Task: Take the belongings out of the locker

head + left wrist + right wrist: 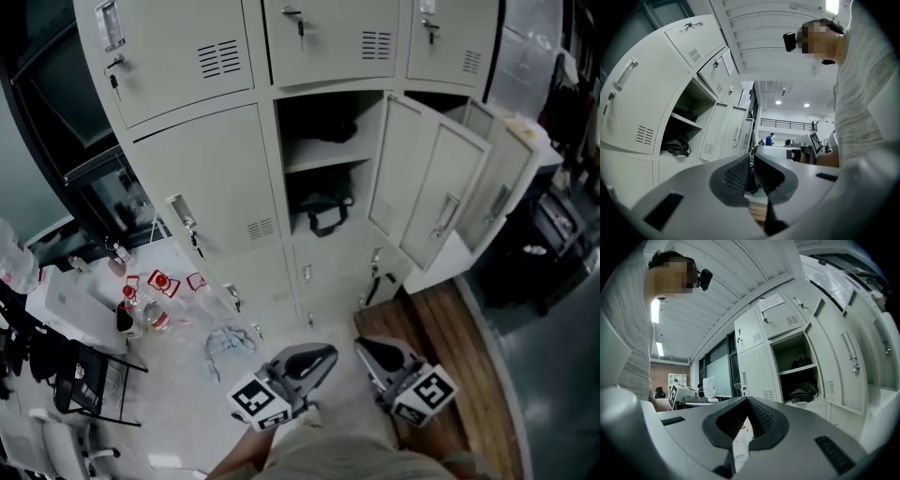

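The open locker [328, 159] stands ahead with its door [417, 183] swung out to the right. A dark bundle [323, 127] lies on its upper shelf, and a black bag [323, 211] with a strap sits in the lower part. Both also show in the left gripper view, bundle [686, 114] and bag [677, 145], and in the right gripper view, bundle [802, 363] and bag [802, 392]. My left gripper [322, 354] and right gripper [364, 347] are held low, well short of the locker. Each is shut with nothing in its jaws [751, 161] [745, 401].
A second locker door [497, 187] stands open further right. A white table [70, 300] at the left carries red-labelled bottles [155, 286]. A grey cloth [230, 339] lies on the pale floor. A wooden floor strip [441, 328] runs at the right, and a black chair [80, 375] stands at the lower left.
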`<act>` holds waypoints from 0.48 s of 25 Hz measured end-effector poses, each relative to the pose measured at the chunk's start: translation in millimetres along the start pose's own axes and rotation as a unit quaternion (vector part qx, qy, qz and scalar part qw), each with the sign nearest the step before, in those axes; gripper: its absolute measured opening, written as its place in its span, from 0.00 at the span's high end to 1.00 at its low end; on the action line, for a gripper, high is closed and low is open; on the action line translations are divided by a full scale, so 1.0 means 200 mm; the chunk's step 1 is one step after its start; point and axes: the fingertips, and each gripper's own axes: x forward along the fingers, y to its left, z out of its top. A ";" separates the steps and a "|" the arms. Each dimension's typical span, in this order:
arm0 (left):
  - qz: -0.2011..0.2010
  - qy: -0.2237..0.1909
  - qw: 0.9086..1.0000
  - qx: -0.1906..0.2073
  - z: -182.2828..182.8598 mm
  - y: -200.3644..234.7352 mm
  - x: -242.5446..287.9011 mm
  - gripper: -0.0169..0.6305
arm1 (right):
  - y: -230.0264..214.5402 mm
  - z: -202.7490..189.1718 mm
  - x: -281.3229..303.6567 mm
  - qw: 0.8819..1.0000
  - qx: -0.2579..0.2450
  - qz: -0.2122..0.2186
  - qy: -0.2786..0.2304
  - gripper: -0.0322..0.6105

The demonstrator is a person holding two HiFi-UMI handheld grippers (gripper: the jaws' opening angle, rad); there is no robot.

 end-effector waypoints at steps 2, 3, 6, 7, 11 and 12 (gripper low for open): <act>-0.005 -0.002 1.000 0.011 0.05 0.10 -0.02 0.93 | -0.01 0.04 0.09 1.000 -0.014 0.001 -0.005 0.95; -0.005 -0.007 1.000 0.010 0.08 0.14 -0.03 0.93 | -0.02 0.06 0.14 1.000 -0.023 0.002 -0.009 0.95; -0.004 -0.022 1.000 0.008 0.16 0.27 -0.05 0.93 | -0.05 0.10 0.26 1.000 -0.030 -0.005 -0.006 0.95; -0.007 -0.021 1.000 0.013 0.18 0.31 -0.05 0.93 | -0.06 0.11 0.29 1.000 -0.025 -0.009 -0.003 0.95; -0.002 -0.028 1.000 0.013 0.25 0.46 -0.03 0.93 | -0.12 0.13 0.41 1.000 0.009 -0.015 0.003 0.95; 0.000 -0.036 0.999 0.012 0.27 0.49 -0.02 0.93 | -0.13 0.13 0.43 1.000 0.007 -0.014 0.006 0.95</act>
